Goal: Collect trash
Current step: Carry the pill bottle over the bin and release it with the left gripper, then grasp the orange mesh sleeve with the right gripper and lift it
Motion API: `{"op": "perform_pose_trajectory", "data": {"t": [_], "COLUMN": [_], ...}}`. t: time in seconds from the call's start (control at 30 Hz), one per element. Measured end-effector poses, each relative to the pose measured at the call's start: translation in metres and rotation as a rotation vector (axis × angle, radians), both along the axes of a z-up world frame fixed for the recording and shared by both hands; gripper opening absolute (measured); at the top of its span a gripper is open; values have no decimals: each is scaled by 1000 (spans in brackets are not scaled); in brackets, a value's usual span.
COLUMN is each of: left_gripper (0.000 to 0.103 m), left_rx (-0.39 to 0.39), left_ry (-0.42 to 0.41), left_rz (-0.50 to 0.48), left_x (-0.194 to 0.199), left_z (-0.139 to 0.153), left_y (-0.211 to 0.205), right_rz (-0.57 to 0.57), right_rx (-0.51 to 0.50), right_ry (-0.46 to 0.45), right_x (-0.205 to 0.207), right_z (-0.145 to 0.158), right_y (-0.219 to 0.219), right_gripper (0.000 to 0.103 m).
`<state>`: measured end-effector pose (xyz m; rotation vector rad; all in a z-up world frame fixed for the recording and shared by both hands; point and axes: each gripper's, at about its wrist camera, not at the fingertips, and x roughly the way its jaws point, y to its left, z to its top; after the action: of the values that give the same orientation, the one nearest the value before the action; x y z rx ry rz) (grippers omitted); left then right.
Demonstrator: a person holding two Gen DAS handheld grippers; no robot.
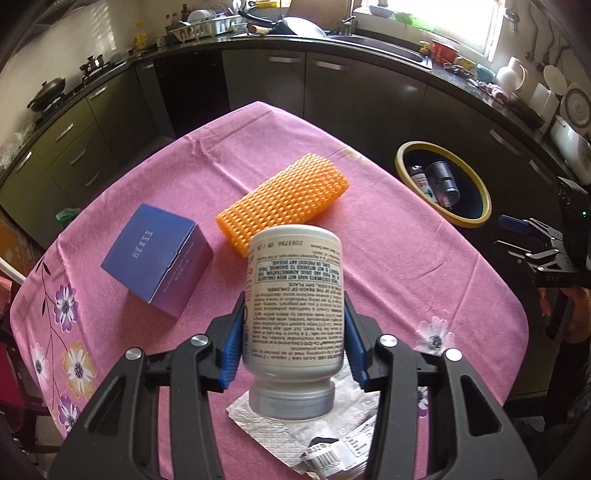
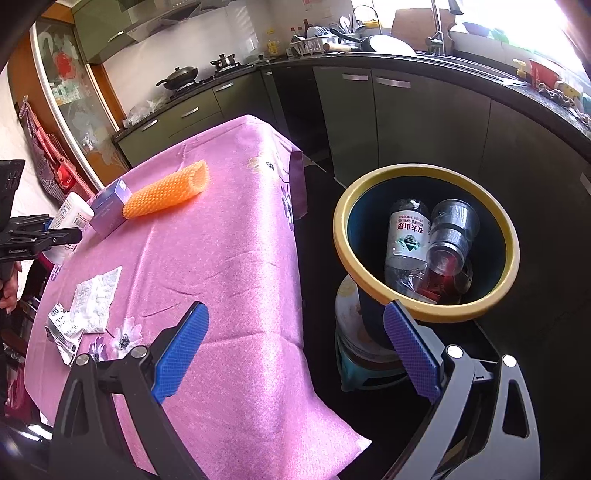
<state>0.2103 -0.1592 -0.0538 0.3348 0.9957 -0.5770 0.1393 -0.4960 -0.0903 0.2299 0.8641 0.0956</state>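
Observation:
My left gripper [image 1: 293,343] is shut on a white pill bottle [image 1: 295,295], held upside down with its cap toward me, above the pink tablecloth [image 1: 406,258]. The bottle also shows in the right wrist view [image 2: 70,218]. My right gripper [image 2: 295,350] is open and empty at the table's right edge, beside the yellow-rimmed trash bin [image 2: 428,314]. The bin [image 1: 402,162] holds a plastic water bottle [image 2: 406,236] and clear cups [image 2: 452,229]. An orange foam net [image 1: 284,199], a blue box [image 1: 159,254], a crumpled tissue [image 2: 96,299] and a torn wrapper [image 2: 62,328] lie on the table.
Dark kitchen cabinets and a counter with a sink [image 1: 369,40], a dish rack [image 1: 203,26] and a stove with a wok [image 1: 48,96] curve around the table. The bin stands on a stool [image 2: 365,365] right of the table.

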Motion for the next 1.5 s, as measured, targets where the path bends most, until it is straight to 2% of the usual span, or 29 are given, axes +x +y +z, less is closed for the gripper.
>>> {"op": "perform_pose_trajectory", "data": {"t": [0.23,0.43,0.53,0.83,1.0,1.07,1.1,1.17,1.3,1.4,1.5], "left_gripper": [45,45,45,45,46,60,62,63,63,67,75], "left_rx": [0,-19,-19,17,49,70,84,101,14,-76,-182], "left_ry": [-15,-33,-31,70,121,114,90,51,32,-29,-87], "left_rz": [-101,-189,-236,-408,-389,-362,-353,-340,-347,-345,-310], "left_x": [-8,5,12,23,46,56,59,61,50,35,20], "left_z": [17,44,48,6,-29,-42,-47,-50,-22,13,44], "left_y": [-50,-106,-143,-280,-339,-355,-361,-368,-343,-303,-244], "right_rz": [-37,-96,-129,-223,-260,-270,-272,-272,-255,-237,-206], "right_rx": [1,21,28,63,74,79,81,84,88,88,89], "right_ry": [-7,-21,-21,-16,-12,-12,-13,-16,-20,-18,-18], "right_x": [-15,-36,-46,-72,-82,-84,-85,-86,-89,-85,-77], "right_z": [-2,-4,-9,-20,-23,-24,-24,-24,-24,-24,-22], "right_y": [-19,-48,-63,-109,-126,-131,-132,-132,-129,-124,-112], "right_gripper": [94,94,94,94,94,94,94,94,94,94,94]}}
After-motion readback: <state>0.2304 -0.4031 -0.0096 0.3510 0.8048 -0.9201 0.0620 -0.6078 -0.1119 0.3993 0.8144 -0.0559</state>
